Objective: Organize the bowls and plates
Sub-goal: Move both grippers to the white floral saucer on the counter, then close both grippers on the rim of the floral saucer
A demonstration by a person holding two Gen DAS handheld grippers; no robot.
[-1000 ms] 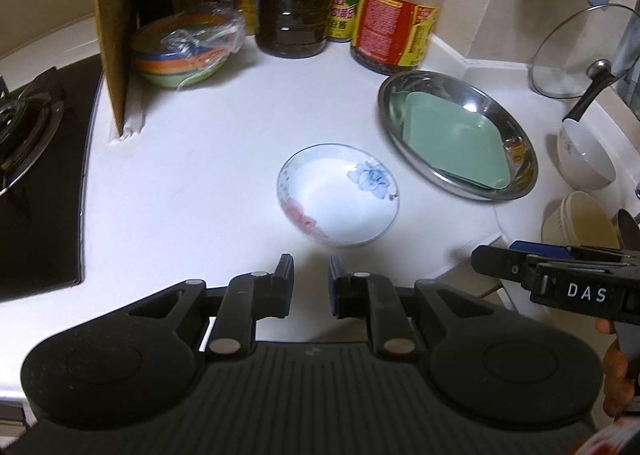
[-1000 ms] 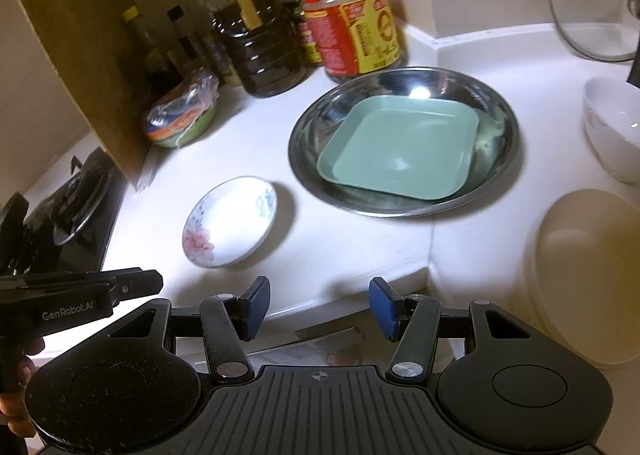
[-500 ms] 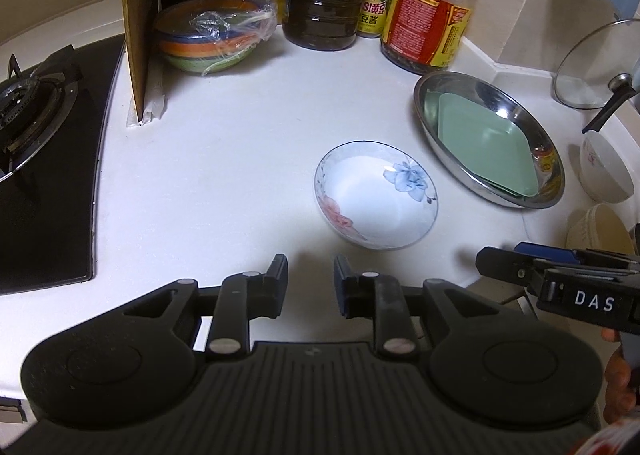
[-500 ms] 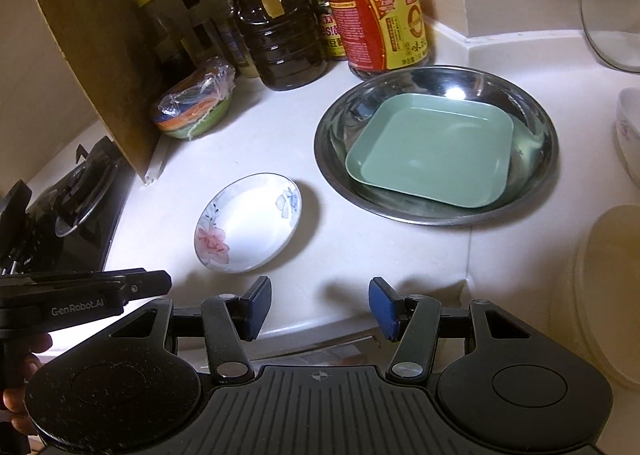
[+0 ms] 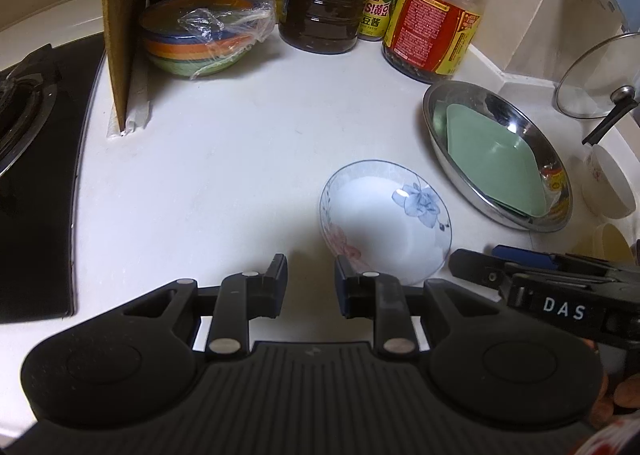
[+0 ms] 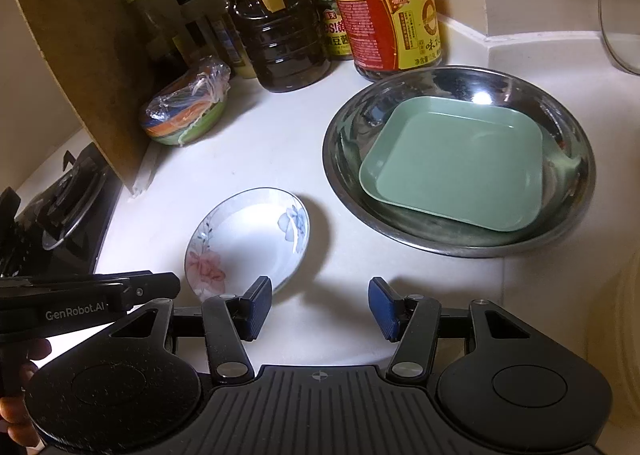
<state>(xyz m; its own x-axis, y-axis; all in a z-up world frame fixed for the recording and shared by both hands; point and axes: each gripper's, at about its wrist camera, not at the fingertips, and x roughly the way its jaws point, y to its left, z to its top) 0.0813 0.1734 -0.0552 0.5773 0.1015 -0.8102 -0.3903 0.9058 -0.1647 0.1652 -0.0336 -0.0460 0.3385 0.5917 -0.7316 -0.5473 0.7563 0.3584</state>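
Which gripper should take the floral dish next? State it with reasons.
Left, probably. The left gripper sits right at the near rim of the floral dish, jaws narrowly apart and empty. The right gripper, open wider, hangs beside the dish, nearer the steel basin.

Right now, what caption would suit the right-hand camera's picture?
Open right gripper above a white counter, near a floral dish and a green plate inside a steel pan.

Your white counter [image 6: 280, 143] carries the floral dish [image 6: 248, 243], the steel basin [image 6: 460, 243] beside it, wrapped bowls [image 6: 184, 111] and oil bottles [image 6: 276, 23] behind.
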